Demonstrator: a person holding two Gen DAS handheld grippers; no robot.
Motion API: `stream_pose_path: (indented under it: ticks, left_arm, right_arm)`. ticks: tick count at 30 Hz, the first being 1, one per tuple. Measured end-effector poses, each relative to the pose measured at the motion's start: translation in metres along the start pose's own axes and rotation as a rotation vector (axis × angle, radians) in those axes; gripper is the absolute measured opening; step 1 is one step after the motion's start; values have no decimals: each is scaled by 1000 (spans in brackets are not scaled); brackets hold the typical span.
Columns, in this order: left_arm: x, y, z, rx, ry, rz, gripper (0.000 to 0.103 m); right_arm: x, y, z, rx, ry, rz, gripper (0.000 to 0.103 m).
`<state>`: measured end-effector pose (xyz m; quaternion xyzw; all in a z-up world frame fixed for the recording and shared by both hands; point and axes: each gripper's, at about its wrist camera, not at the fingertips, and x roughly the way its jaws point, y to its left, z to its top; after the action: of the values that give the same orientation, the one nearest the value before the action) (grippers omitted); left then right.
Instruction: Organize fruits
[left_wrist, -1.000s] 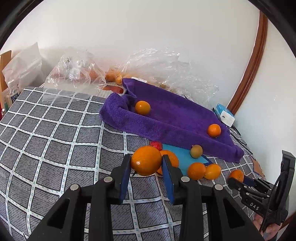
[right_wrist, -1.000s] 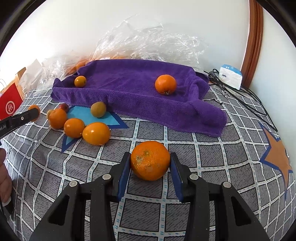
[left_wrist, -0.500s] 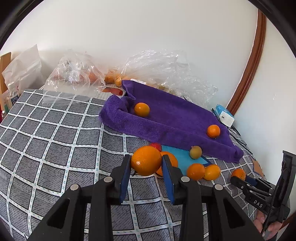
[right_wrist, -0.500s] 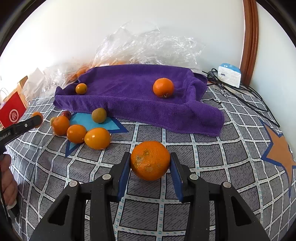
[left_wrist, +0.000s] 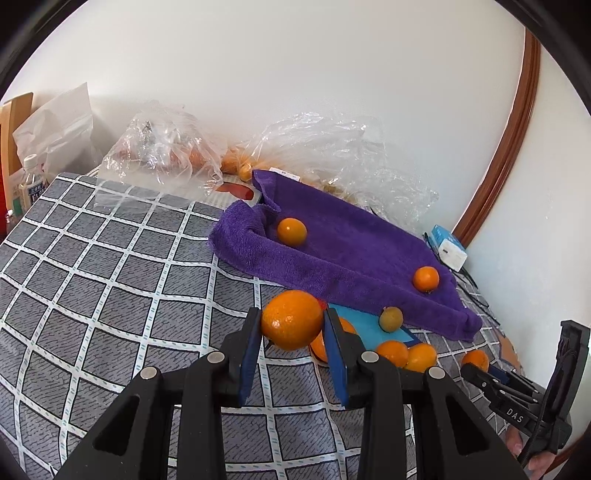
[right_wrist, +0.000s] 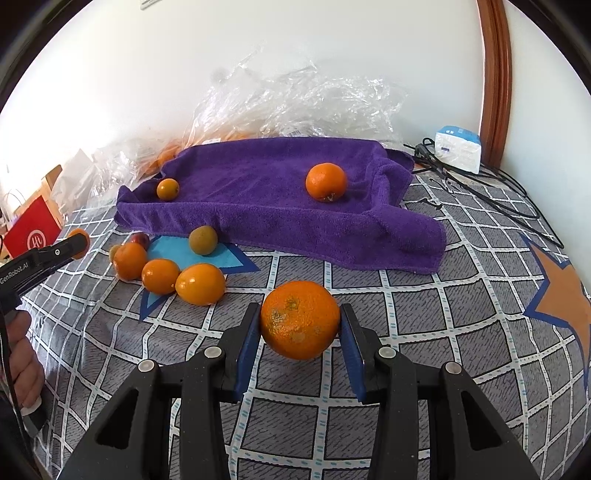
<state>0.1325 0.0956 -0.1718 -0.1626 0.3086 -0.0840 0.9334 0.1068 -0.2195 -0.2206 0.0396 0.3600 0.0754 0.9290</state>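
Observation:
My left gripper (left_wrist: 291, 321) is shut on a smooth orange (left_wrist: 291, 319) and holds it above the checked cloth, short of the purple towel (left_wrist: 351, 251). My right gripper (right_wrist: 300, 323) is shut on a blotchy orange (right_wrist: 300, 319), also held above the cloth in front of the towel (right_wrist: 266, 199). Two oranges lie on the towel, a small one (right_wrist: 167, 189) at its left and a larger one (right_wrist: 326, 182) at its right. Several loose fruits (right_wrist: 199, 283) and a greenish one (right_wrist: 202, 240) lie by a blue patch (right_wrist: 177, 251).
Crumpled clear plastic bags (right_wrist: 295, 99) with more fruit lie behind the towel against the wall. A white and blue box (right_wrist: 458, 149) and black cables (right_wrist: 480, 184) sit at the right back. A red box (right_wrist: 31, 232) and a bottle (left_wrist: 31, 188) stand at the left.
Both grippers have risen a little with their oranges and moved towards the towel. The grip on each orange is the same.

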Motion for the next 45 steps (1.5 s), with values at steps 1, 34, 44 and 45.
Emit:
stream_pose_path:
  ticks: [1,34,44,45]
  left_arm:
    - [-1,1,0,-3,-3,4,32]
    - [5,8,2,-42,20,12,32]
    - [9,1,48,-55,11,46,32]
    - [12,-1,54,-52,16,48,32]
  right_arm:
    - [-1,-1,0,7,-3,3,42]
    - [-6,-9,47,89,-29,-15,42]
    - [9,-21,92,55,-51,-27,42]
    - [13,-23,96,57,-49,-23,42]
